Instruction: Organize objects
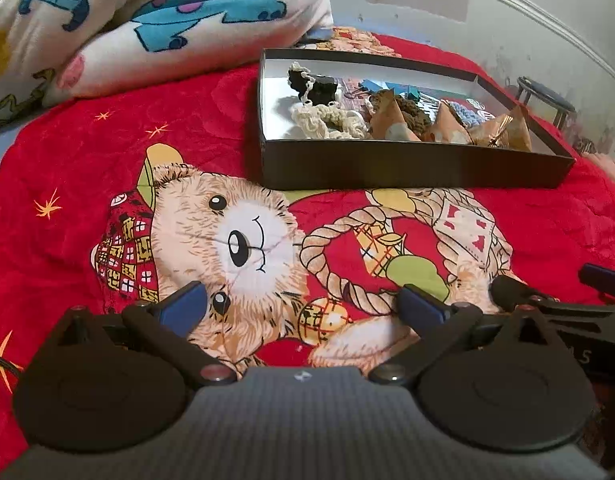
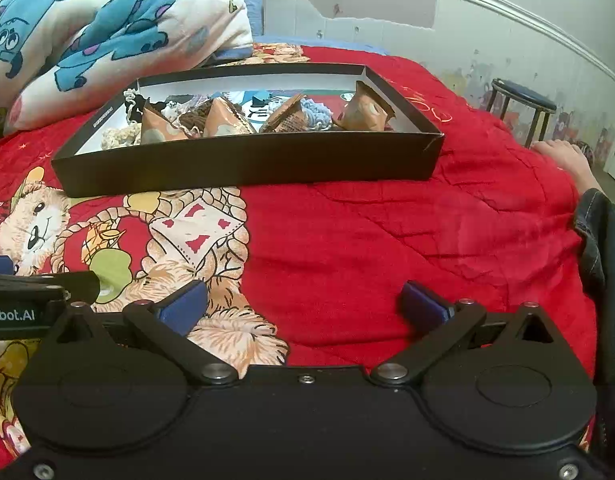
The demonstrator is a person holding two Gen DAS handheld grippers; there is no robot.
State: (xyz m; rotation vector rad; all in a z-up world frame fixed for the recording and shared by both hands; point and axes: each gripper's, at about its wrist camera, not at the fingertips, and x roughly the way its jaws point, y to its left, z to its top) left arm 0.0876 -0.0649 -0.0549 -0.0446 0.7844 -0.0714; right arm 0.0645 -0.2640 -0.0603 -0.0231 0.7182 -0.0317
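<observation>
The box (image 2: 243, 160) sits upper middle of frame on the red blanket (image 2: 387, 240), full of cone packets (image 2: 223, 120) and yarn bits. Both the left gripper (image 1: 303, 308) and right gripper (image 2: 303, 304) hang wide apart, empty. I'd go for one cone at a time, coming in over the near wall.

Matt black cardboard box (image 2: 243, 164), soft plush red blanket (image 2: 387, 240), crocheted yarn pieces (image 1: 327, 120), glossy paper-wrapped cones (image 2: 223, 120)

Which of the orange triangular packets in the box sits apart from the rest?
The orange packet in the box's far right corner. The other three cluster left of it, among the yarn pieces.
</observation>
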